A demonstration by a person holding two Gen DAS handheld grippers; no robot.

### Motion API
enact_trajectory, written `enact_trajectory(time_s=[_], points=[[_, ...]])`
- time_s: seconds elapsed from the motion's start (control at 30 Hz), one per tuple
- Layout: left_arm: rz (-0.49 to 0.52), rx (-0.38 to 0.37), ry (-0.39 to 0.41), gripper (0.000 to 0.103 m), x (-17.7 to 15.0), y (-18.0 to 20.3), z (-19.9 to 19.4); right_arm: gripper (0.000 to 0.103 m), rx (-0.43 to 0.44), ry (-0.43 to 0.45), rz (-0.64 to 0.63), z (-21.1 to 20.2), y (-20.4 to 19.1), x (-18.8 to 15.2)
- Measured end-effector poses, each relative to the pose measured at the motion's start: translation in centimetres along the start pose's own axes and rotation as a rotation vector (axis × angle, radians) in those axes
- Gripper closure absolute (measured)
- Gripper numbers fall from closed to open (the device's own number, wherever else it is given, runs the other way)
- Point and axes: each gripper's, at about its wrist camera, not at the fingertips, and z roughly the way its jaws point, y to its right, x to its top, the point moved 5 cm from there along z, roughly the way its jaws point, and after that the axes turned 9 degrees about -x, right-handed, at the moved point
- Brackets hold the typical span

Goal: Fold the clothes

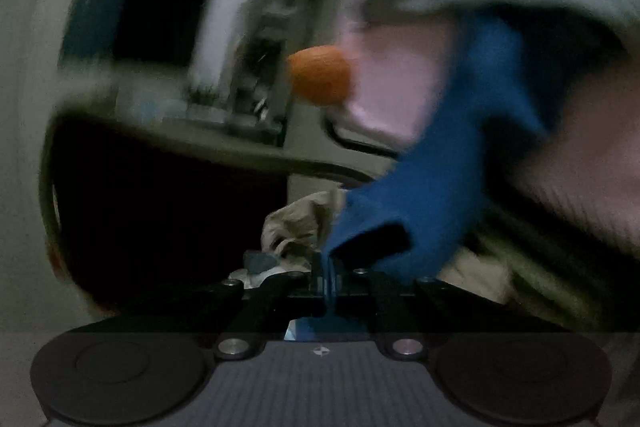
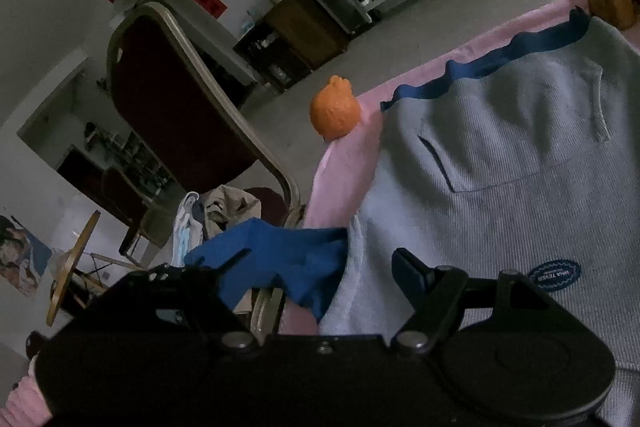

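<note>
A light grey ribbed sweatshirt (image 2: 508,155) with blue trim lies on a pink cloth-covered surface (image 2: 348,167). Its blue cuff (image 1: 436,183) is pinched in my left gripper (image 1: 326,283), whose jaws are shut on it; the left wrist view is motion-blurred. The same cuff (image 2: 280,259) shows at the garment's left edge in the right wrist view. My right gripper (image 2: 320,267) is open over that edge, one blue-padded finger (image 2: 412,273) above the grey cloth, and holds nothing.
An orange toy (image 2: 336,113) sits at the pink surface's corner, also in the left wrist view (image 1: 318,75). A dark red chair (image 2: 180,107) with crumpled clothes (image 2: 224,211) on its seat stands beside the surface. Shelves and cabinets line the far wall.
</note>
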Motion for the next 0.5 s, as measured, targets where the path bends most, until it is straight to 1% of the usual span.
enact_trajectory(time_s=[0.07,0.1,0.17,0.2,0.23,0.27,0.3,0.33,0.4,0.5], points=[[-0.250,-0.021,-0.014,0.096,0.4,-4.4,1.0,0.029,-0.004,-0.002,-0.001,0.1,0.0,0.0],[-0.402,-0.025,-0.043,0.094,0.2,-7.2,2.1,0.029,-0.006,-0.004,-0.001,0.2,0.1,-0.1],[-0.701,0.007,-0.141,0.087,-0.9,-12.1,4.6,0.029,-0.010,-0.011,0.002,0.5,0.1,-0.1],[-0.869,0.028,-0.192,0.084,-2.0,-14.5,5.6,0.029,-0.011,-0.015,0.004,0.6,0.1,-0.2],[-0.997,0.042,-0.217,0.079,-3.0,-16.1,6.0,0.029,-0.012,-0.020,0.007,0.7,0.1,-0.3],[-1.098,0.047,-0.219,0.066,-3.9,-17.4,6.0,0.029,-0.011,-0.025,0.010,0.8,0.1,-0.3],[-1.167,0.052,-0.213,0.062,-4.7,-18.2,5.8,0.029,-0.004,-0.027,0.010,0.7,0.0,-0.3],[-1.223,0.060,-0.209,0.061,-5.4,-18.9,5.5,0.029,0.005,-0.026,0.010,0.6,-0.2,-0.2],[-1.245,0.085,-0.214,0.060,-6.1,-19.2,4.5,0.029,0.019,-0.016,0.018,0.3,-0.4,0.1],[-1.215,0.029,-0.178,0.060,-6.1,-18.1,3.0,0.028,0.050,0.004,0.044,0.0,-0.7,0.7]])
